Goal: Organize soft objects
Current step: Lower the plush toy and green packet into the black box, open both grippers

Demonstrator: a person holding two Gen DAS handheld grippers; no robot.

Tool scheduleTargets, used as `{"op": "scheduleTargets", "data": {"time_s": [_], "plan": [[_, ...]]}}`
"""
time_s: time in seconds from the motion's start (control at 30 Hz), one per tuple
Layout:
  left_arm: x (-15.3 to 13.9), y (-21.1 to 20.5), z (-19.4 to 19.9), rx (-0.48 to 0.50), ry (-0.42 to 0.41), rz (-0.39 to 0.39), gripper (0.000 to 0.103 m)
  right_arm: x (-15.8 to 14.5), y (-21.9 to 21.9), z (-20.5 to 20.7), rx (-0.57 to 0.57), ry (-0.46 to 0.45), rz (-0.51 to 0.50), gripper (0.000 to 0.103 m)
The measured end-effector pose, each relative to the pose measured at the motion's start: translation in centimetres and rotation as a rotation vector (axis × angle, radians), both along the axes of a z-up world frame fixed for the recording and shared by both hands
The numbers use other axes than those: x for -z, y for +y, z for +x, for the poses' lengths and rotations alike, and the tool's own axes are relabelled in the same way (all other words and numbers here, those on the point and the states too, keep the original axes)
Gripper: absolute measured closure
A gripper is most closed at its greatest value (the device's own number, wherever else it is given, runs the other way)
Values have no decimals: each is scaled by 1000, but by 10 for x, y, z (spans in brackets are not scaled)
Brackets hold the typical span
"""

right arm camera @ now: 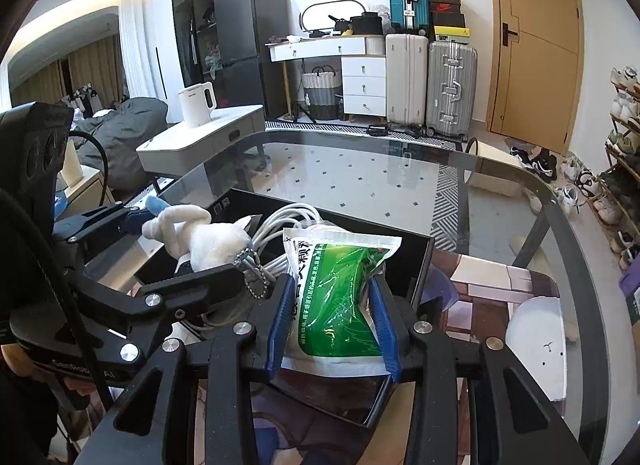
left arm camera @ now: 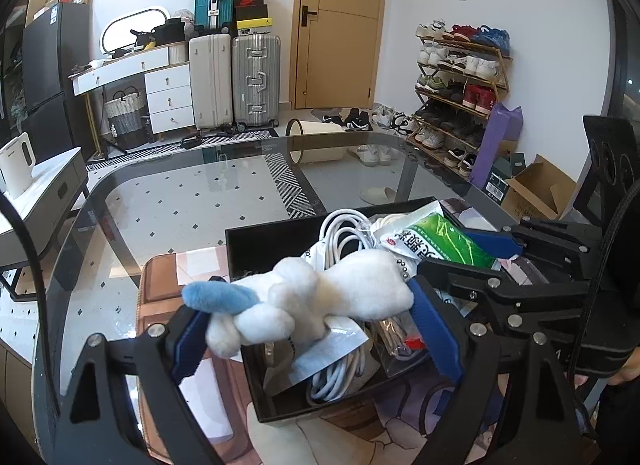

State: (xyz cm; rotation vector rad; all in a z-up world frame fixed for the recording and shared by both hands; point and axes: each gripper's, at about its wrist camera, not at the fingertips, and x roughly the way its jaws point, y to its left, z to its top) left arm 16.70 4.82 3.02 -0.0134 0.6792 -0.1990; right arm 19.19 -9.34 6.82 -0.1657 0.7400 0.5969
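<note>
My left gripper (left arm camera: pixel 308 317) is shut on a white plush toy (left arm camera: pixel 320 297) with a blue ear, held above the black box (left arm camera: pixel 248 245). The toy also shows in the right wrist view (right arm camera: pixel 208 241), with a bead chain hanging from it. My right gripper (right arm camera: pixel 332 313) is shut on a green and white soft pouch (right arm camera: pixel 340 289), held over the same box (right arm camera: pixel 420 265). The pouch also shows in the left wrist view (left arm camera: pixel 436 241), between blue pads.
The box holds white coiled cables (left arm camera: pixel 344 377) and plastic packets. It stands on a glass table (left arm camera: pixel 168 201) over a patterned mat (right arm camera: pixel 492 281). A white round object (right arm camera: pixel 536 345) lies to the right of the box.
</note>
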Motion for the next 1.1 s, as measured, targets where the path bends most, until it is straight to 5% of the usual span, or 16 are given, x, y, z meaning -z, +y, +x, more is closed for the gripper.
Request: {"op": "scheduleTargets", "data": {"time_s": [0.57, 0.83, 0.9, 1.1], "plan": [[18, 7, 8, 0, 63, -62, 15, 7, 3, 12, -15, 20, -27, 64], [11, 18, -8, 0, 31, -80, 11, -3, -10, -2, -16, -31, 25, 33], [6, 23, -14, -26, 14, -81, 7, -8, -14, -8, -14, -53, 38, 16], [-4, 33, -35, -55, -28, -98, 2, -16, -21, -31, -14, -97, 47, 10]]}}
